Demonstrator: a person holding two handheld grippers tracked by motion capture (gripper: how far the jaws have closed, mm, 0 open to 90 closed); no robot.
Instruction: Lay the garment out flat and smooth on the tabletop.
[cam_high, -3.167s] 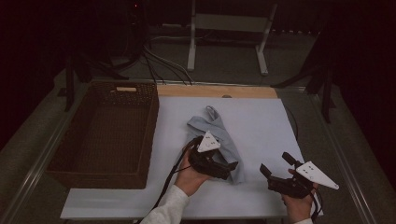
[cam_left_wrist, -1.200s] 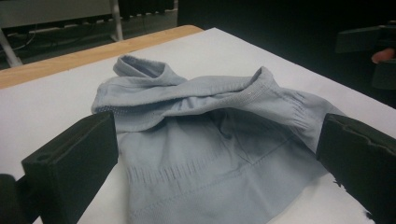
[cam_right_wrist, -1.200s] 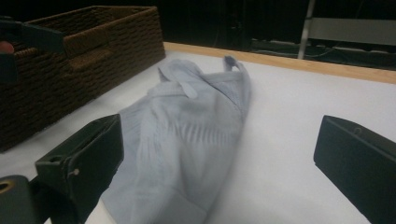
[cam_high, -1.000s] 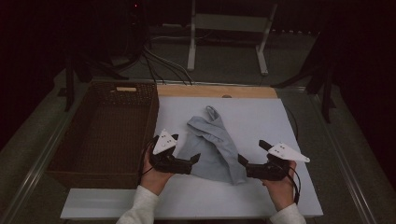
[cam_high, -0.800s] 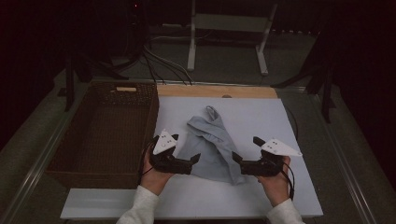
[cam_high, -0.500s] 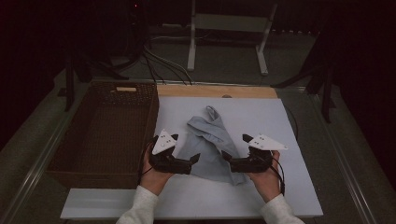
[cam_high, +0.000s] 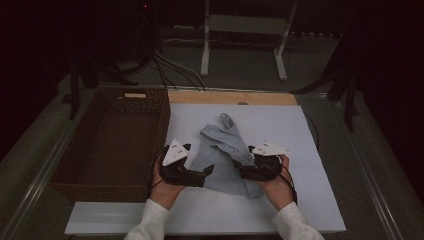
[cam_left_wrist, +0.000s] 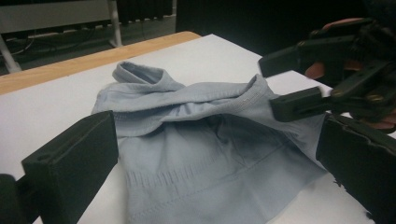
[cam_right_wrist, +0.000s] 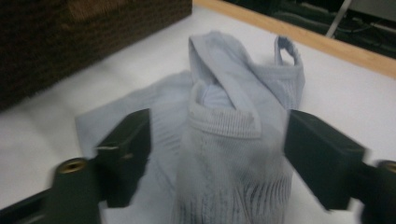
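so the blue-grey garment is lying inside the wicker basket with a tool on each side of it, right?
Not quite: the blue-grey garment lies on the white board, beside the wicker basket, not inside it. The high view shows this. The left tool and the right tool do flank it, one on each side.

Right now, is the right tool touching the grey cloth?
Cannot tell. In the right gripper view the right tool straddles a fold of the grey cloth, jaws just closing, but blur hides any contact.

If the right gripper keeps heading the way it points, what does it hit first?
Most likely the ribbed fold of the grey cloth, already lying between the jaws of the right gripper, which have just been closing; contact isn't clearly visible yet.
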